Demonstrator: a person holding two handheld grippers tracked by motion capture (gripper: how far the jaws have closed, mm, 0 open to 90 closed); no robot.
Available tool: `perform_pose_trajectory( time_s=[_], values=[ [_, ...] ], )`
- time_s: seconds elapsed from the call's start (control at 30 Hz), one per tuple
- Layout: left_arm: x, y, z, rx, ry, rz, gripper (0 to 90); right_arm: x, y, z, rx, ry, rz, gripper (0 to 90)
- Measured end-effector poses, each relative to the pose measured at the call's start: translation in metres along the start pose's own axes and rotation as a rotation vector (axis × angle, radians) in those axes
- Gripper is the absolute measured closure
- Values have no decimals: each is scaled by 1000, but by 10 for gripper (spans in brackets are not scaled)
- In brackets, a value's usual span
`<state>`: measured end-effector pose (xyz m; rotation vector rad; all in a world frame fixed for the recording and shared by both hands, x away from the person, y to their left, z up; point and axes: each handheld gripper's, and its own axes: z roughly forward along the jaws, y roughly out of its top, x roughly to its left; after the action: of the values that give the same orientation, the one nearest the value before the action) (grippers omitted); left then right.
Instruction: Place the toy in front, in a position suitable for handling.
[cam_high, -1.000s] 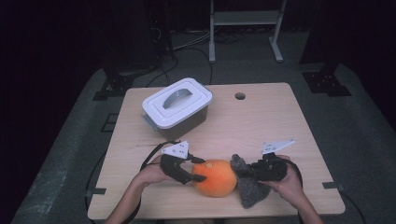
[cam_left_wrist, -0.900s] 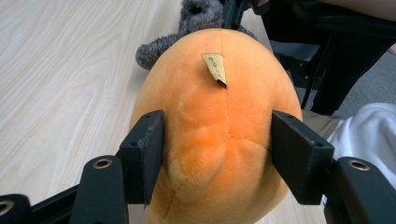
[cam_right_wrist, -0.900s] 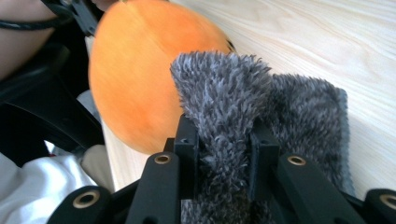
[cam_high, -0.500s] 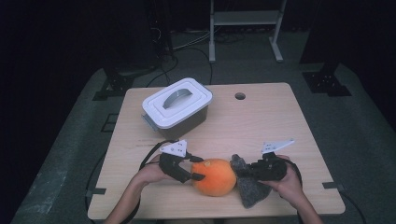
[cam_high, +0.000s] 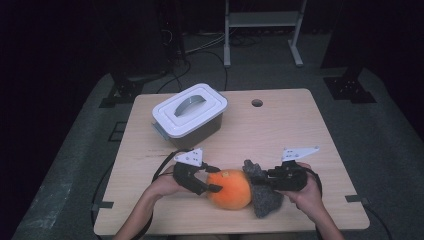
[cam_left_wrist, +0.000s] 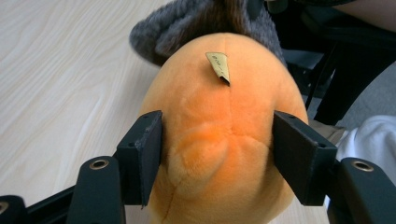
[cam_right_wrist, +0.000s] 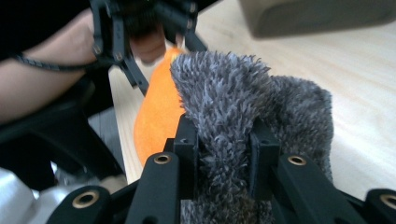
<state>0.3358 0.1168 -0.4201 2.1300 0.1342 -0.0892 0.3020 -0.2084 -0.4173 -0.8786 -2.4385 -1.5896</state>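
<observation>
An orange plush ball (cam_high: 230, 189) lies near the table's front edge, with a grey furry piece (cam_high: 265, 197) against its right side. My left gripper (cam_high: 214, 179) comes at it from the left. In the left gripper view its pads (cam_left_wrist: 147, 154) lie against both sides of the orange plush (cam_left_wrist: 224, 116); the jaws have just been opening a little with the plush still between them. My right gripper (cam_high: 260, 180) is shut on a tuft of the grey fur (cam_right_wrist: 233, 107), which bulges above its jaws (cam_right_wrist: 224, 154).
A grey box with a white handled lid (cam_high: 189, 112) stands at the back left of the wooden table (cam_high: 300, 125). A small round hole (cam_high: 257, 103) sits near the table's far edge. A metal stand's legs show on the floor beyond.
</observation>
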Motion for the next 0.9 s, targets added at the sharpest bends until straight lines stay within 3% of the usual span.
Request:
perform_pose_trajectory(
  time_s=[0.1, 0.17, 0.2, 0.27, 0.33, 0.37, 0.43, 0.47, 0.57, 0.6, 0.7, 0.77, 0.83, 0.9],
  values=[
    [-2, 1, 0, 1, 7, 3, 302, -3, -7, 7, 40, 8, 3, 693],
    [-1, 1, 3, 17, 19, -34, 172, -5, -8, 5, 50, 8, 4, 688],
    [-1, 0, 4, 11, 8, -40, 173, -6, -9, 3, 54, 5, 11, 688],
    [-1, 0, 7, 4, -15, -39, 215, -7, -11, 2, 57, -4, 18, 688],
    [-3, 2, 6, -4, -5, -21, 303, -1, -6, 0, 52, -39, -19, 688],
    [-5, 5, 5, -13, 2, -15, 343, 4, -2, -2, 30, -56, -42, 690],
    [-9, 11, 7, -18, 20, 5, 391, 13, 6, -7, -48, -32, -81, 693],
    [-12, 15, 8, -14, 26, 22, 402, 18, 11, -7, -63, -34, -102, 693],
    [-20, 23, 12, -12, 50, 59, 424, 28, 17, -2, -36, -42, -146, 692],
    [-21, 25, 12, -10, 60, 66, 429, 27, 15, 1, -19, -52, -150, 692],
    [-23, 27, 6, -26, 76, 67, 441, 16, 7, 2, -30, -22, -93, 693],
    [-20, 28, 2, -37, 88, 49, 443, 12, 4, 1, -7, -57, -79, 693],
    [-19, 28, 2, -35, 99, 40, 443, 12, 5, 2, -23, -82, -73, 693],
    [-21, 29, 4, -39, 101, 43, 443, 19, 11, 1, -63, -68, -90, 694]
  ],
)
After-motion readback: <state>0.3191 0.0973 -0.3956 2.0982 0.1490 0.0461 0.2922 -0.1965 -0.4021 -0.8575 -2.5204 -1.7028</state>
